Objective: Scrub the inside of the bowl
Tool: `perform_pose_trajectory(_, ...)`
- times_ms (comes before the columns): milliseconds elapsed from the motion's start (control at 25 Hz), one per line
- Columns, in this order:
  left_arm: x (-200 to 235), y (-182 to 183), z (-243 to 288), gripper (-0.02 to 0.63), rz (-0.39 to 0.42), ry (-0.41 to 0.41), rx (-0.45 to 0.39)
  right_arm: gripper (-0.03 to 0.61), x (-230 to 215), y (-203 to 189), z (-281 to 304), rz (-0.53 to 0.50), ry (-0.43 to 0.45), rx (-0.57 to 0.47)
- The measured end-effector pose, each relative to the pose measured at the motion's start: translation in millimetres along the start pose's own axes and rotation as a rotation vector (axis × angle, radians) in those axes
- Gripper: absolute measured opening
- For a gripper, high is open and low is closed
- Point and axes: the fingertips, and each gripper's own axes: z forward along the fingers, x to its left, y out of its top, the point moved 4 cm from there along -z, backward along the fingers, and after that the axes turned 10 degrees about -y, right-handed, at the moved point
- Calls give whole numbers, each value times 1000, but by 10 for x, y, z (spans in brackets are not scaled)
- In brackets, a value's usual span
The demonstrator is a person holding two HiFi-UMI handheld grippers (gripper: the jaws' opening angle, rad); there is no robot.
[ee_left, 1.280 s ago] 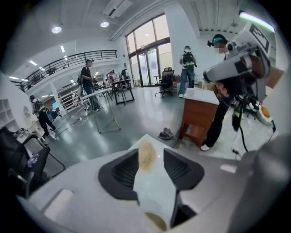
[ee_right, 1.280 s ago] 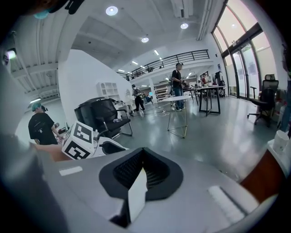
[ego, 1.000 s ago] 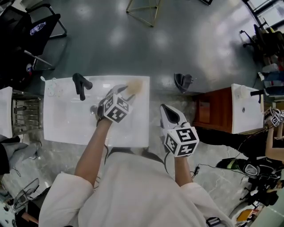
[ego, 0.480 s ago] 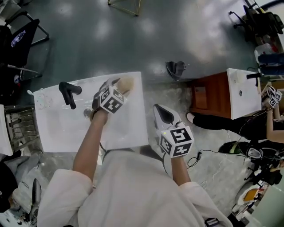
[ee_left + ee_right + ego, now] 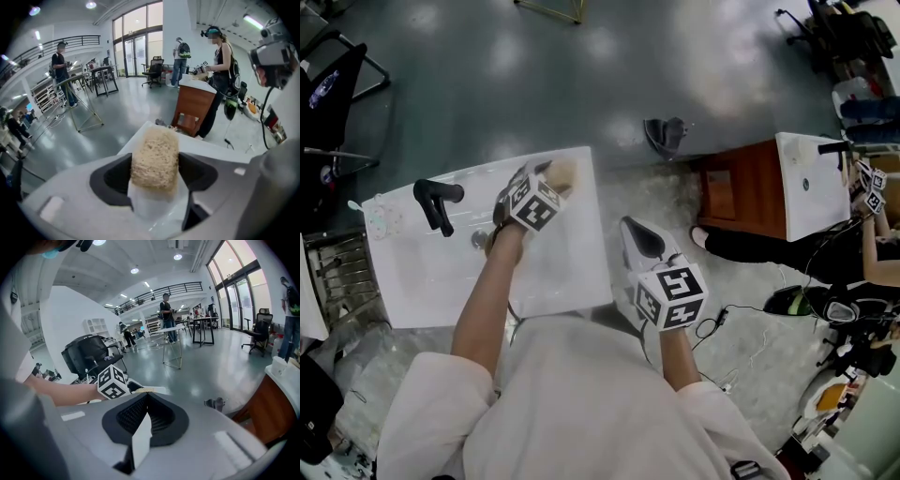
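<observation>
The bowl is a white sink basin (image 5: 441,281) with a black tap (image 5: 436,202) and a drain (image 5: 480,239). A tan sponge (image 5: 564,172) lies on the basin's far right corner. My left gripper (image 5: 549,180) reaches over the basin to it. In the left gripper view the sponge (image 5: 154,157) stands between the jaws of the left gripper (image 5: 154,165). Those jaws have just been opening, stand wide, and I see no squeeze on the sponge. My right gripper (image 5: 641,240) hangs shut and empty over the floor right of the basin, its jaws meeting in the right gripper view (image 5: 146,399).
A wire rack (image 5: 337,272) stands left of the basin. A second white sink (image 5: 811,197) sits on a wooden cabinet (image 5: 731,202) at the right, with another person's grippers (image 5: 868,186) there. A small grey object (image 5: 664,136) lies on the floor beyond. Cables (image 5: 741,333) trail at the right.
My left gripper has gone forward and down onto the basin's far corner, so the sponge now lies between its jaws. The right gripper has barely moved.
</observation>
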Motion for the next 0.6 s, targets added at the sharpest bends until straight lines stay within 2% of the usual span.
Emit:
perform_pose_trajectory(160,-13,-31,-39,287,-11,5,-18,7,20,-26,30,-4,11,5)
perform_pose_trajectory(280,-63,-26,-143,275,-60,-5,-61,7,50,-19,34,-20,34,4)
perform_pose_trajectory(600,-203,-201,-667,270,-146,102,-112,6,266,40,8,-108,144,5)
